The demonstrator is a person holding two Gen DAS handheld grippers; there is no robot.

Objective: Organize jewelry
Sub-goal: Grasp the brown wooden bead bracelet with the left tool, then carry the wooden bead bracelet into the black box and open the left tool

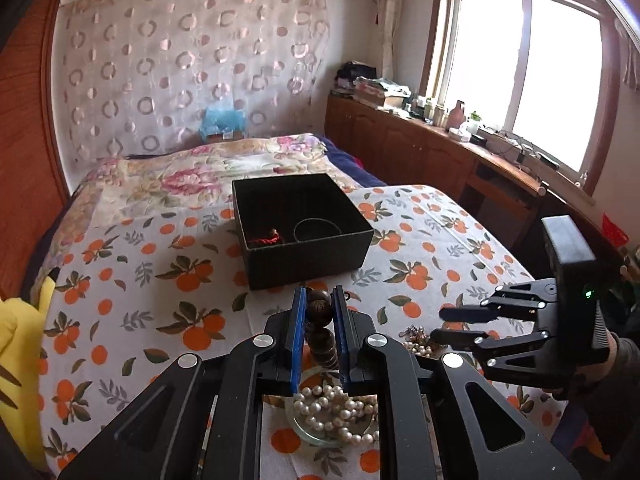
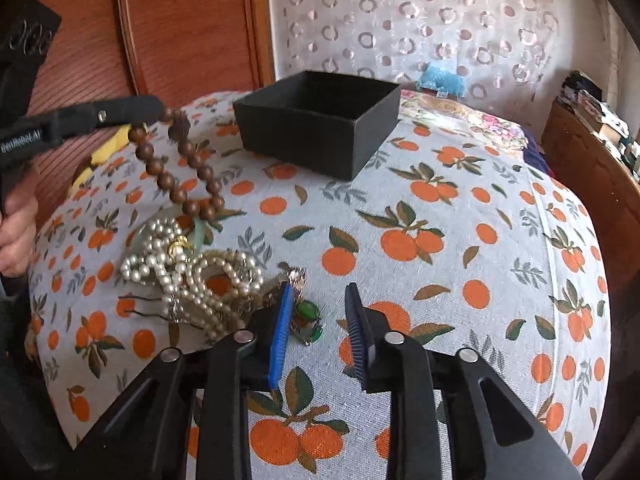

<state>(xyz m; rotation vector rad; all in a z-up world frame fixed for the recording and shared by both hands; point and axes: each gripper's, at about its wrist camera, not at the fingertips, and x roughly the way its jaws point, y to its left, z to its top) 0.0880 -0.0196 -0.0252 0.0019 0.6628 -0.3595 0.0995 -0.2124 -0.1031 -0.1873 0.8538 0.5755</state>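
Observation:
In the left wrist view my left gripper (image 1: pixel 319 295) is shut on a string of brown wooden beads (image 1: pixel 320 312), which hangs clear of the cloth. The right wrist view shows the same beads (image 2: pixel 180 168) dangling from the left gripper (image 2: pixel 158 109) over a heap of pearl necklaces (image 2: pixel 192 276). My right gripper (image 2: pixel 319 300) stands open low over the cloth, and a green-stone piece (image 2: pixel 309 314) lies between its fingers, close to the blue left pad. The black box (image 1: pixel 280 264) stands beyond, holding a red cord piece (image 1: pixel 267 239) and a thin bangle (image 1: pixel 316 227).
The pearls (image 1: pixel 332 404) lie partly on a glass dish (image 1: pixel 304 432). An orange-print cloth (image 2: pixel 440 208) covers the bed. A wooden headboard (image 2: pixel 180 32) rises at the left. A wooden cabinet (image 1: pixel 420 148) with clutter runs under the window. A yellow cushion (image 1: pixel 24 344) sits at the bed's left edge.

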